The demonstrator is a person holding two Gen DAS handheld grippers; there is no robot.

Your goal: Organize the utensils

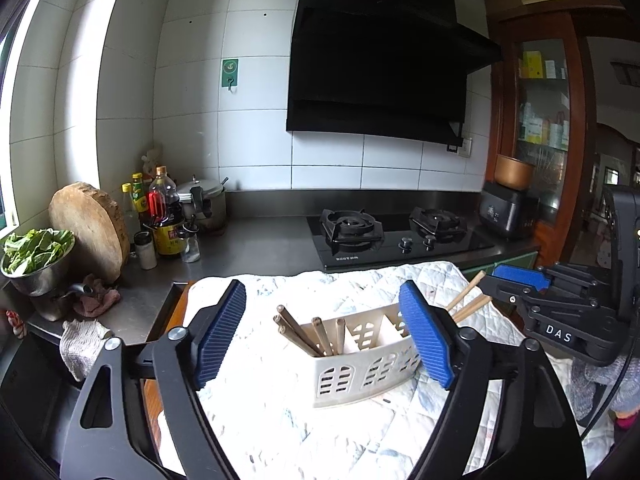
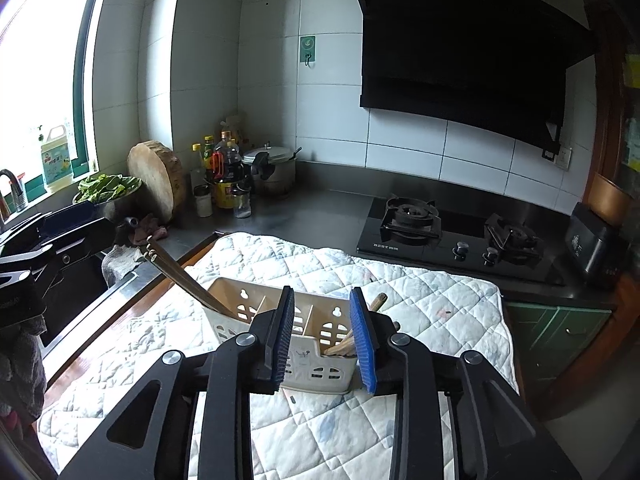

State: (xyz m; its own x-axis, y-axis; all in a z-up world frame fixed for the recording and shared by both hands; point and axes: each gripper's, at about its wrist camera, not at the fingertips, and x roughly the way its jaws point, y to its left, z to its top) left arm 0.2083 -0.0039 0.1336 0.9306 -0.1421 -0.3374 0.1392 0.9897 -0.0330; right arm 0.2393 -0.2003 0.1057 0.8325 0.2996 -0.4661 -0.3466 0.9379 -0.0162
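Observation:
A cream plastic utensil holder (image 1: 360, 372) (image 2: 308, 364) with slotted walls stands on a white quilted cloth (image 1: 280, 420) (image 2: 420, 292). Several wooden chopsticks (image 1: 308, 332) (image 2: 180, 276) lean out of its left compartment. More chopsticks (image 1: 470, 300) (image 2: 344, 346) lean in its right compartment. My left gripper (image 1: 324, 334) (image 2: 86, 232) is open wide in front of the holder, with nothing touching its blue pads. My right gripper (image 2: 323, 340) (image 1: 494, 286) is open a little above the right compartment. Those chopsticks rest beside its right pad (image 2: 366, 344), which does not press them.
A black gas stove (image 1: 400, 236) (image 2: 460, 236) sits behind the cloth. Sauce bottles (image 1: 166, 216), a pressure cooker (image 2: 272, 172), a round chopping board (image 1: 90, 228) and a steel bowl of greens (image 1: 36, 252) crowd the back left corner. A rice cooker (image 1: 506, 212) stands at the right.

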